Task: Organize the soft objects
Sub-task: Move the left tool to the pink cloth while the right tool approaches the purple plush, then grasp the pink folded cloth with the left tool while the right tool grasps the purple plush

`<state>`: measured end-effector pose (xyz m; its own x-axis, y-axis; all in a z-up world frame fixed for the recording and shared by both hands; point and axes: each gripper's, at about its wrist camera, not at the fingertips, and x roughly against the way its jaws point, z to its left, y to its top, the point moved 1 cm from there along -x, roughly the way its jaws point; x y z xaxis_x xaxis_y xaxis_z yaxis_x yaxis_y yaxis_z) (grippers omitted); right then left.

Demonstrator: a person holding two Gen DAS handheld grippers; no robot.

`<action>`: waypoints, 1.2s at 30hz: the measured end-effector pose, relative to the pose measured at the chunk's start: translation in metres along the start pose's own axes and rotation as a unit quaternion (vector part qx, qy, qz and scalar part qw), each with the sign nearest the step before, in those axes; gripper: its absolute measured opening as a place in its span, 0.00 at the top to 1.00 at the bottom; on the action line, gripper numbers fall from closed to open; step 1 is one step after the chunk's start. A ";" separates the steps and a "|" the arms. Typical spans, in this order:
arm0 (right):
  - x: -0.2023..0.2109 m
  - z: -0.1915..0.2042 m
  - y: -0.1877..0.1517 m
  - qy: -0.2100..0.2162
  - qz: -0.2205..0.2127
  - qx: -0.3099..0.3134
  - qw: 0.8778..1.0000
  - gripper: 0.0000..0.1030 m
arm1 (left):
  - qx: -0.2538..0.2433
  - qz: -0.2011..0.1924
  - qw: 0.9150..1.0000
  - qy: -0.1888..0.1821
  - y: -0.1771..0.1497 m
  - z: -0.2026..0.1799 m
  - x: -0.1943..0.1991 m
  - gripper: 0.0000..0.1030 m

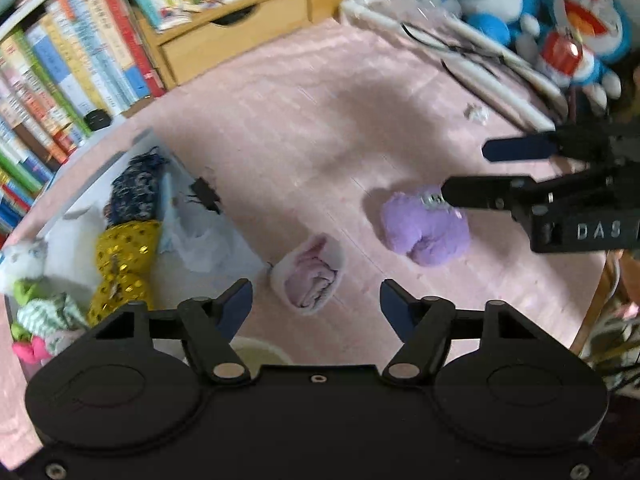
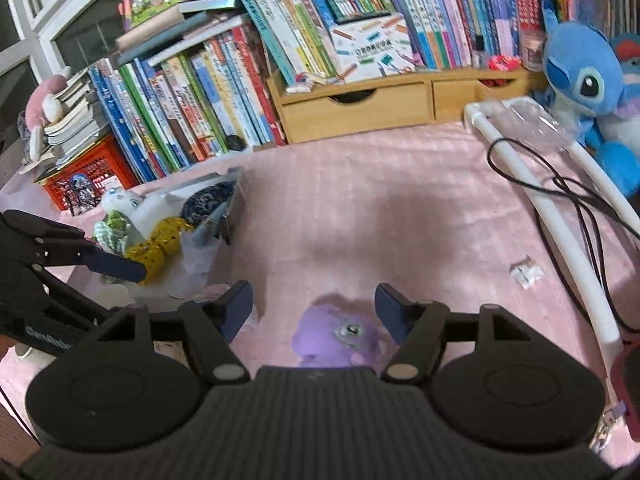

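- A purple plush toy lies on the pink tablecloth
- Right gripper hovers over the plush, jaws spread, not gripping
- Left gripper, released, frames a rolled pink sock beside the plush
- White box of soft things beyond the sock

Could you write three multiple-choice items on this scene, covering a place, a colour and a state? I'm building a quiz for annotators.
1. Where does the gold sequinned item lie?
A. In the white box
B. On the books
C. In a drawer

2. What colour is the plush toy beside the right claw?
A. Green
B. Purple
C. Orange

3. What is the state of the left claw?
A. Shut on the rolled pink cloth
B. Shut on nothing
C. Open, above the cloth

Key: 1 A, it lies among the box's other soft things; 2 B, its fur is purple; 3 C, both pads stand clear of the cloth.
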<state>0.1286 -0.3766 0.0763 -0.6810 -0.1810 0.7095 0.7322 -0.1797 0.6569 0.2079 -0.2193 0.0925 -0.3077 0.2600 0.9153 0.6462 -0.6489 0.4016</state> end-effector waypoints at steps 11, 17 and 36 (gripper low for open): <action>-0.031 -0.025 -0.016 -0.012 0.046 -0.031 0.998 0.23 | -0.066 0.030 0.997 0.023 0.006 -0.026 -0.035 0.45; -0.047 -0.032 -0.021 -0.022 0.061 -0.048 0.997 0.23 | -0.082 0.039 0.995 0.038 0.008 -0.029 -0.049 0.45; -0.068 -0.026 -0.028 -0.017 0.067 -0.034 0.997 0.17 | -0.101 0.040 0.992 0.058 0.007 -0.034 -0.068 0.34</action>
<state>0.1543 -0.3842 0.0026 -0.5749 -0.1751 0.7993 0.8141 -0.2210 0.5371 0.2098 -0.2654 0.0320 -0.3479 0.1252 0.9291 0.5218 -0.7975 0.3029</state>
